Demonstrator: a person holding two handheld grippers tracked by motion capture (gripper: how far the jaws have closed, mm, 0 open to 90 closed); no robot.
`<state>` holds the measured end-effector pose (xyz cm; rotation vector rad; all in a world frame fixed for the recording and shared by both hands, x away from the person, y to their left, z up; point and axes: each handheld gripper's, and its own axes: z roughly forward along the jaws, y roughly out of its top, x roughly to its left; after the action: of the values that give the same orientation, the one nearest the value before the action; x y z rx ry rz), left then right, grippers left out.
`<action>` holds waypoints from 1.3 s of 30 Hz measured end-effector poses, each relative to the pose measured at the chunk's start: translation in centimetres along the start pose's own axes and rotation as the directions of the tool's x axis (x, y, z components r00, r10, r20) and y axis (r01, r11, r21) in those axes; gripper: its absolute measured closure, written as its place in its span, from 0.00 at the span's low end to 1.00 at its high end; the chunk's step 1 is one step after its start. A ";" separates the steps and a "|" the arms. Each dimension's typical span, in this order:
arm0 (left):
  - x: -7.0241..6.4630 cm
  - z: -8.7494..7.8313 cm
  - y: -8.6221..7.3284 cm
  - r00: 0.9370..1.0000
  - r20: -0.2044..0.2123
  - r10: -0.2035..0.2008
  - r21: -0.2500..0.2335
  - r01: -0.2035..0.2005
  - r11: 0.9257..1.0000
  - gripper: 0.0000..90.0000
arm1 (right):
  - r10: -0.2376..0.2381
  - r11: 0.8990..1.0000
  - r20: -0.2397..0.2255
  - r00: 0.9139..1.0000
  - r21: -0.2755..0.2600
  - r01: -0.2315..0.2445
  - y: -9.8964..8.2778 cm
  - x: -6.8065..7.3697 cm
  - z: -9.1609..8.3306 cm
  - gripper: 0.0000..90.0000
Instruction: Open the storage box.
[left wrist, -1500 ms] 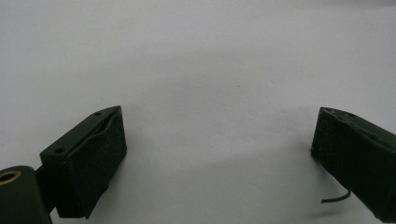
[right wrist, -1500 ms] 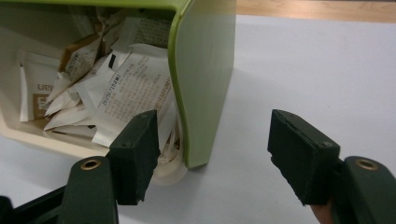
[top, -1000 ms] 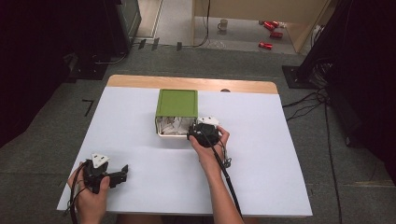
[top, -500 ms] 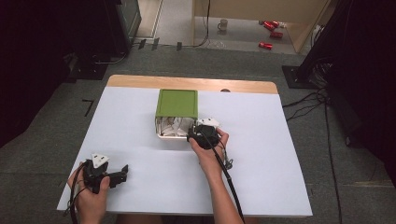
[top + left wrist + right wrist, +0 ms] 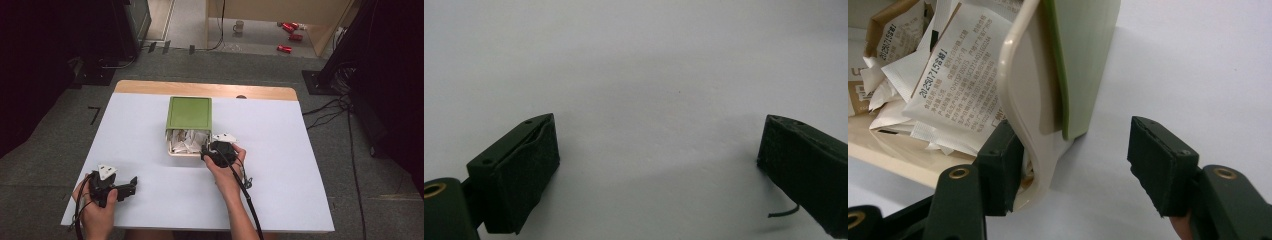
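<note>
At the frame's center, the right gripper [image 5: 206, 151] is open, 1 jaw inside the green-lidded box [image 5: 188, 112] of paper sachets [image 5: 960, 75]. At lower left, the left gripper [image 5: 131, 186] stays open over the white table [image 5: 300, 175].

Light's pretty even on the white table [image 5: 150, 130], coming from overhead, so it's the brightest thing here while the floor and the sides of the room sink into near black. Shadows are soft, just faint smudges under the black pads [image 5: 524, 175] in the left gripper view. No real glare. High view is a bit soft and grainy. In the right gripper view the printed sachets [image 5: 960, 85] read sharp, though the nearest pad [image 5: 1160, 165] goes slightly blurry.
</note>
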<state>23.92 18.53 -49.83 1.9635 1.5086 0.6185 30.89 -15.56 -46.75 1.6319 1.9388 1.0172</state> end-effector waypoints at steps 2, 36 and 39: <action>0.0 0.0 0.0 1.000 0.000 0.000 0.000 0.000 1.000 0.04 | -0.004 1.000 0.001 1.000 -0.005 0.004 -0.3 0.1 -0.2 0.45; 0.0 0.0 0.0 1.000 0.000 -0.002 -0.001 0.002 1.000 0.04 | -0.002 0.995 0.027 1.000 -0.101 0.005 0.6 1.6 -2.3 0.58; 0.0 0.0 0.0 1.000 0.000 -0.003 -0.001 0.003 1.000 0.04 | -0.018 0.994 0.046 0.999 -0.108 0.023 0.7 2.2 -2.1 0.66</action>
<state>23.94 18.53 -49.84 1.9602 1.5099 0.6179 29.32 -14.01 -44.59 1.5592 1.8343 1.0500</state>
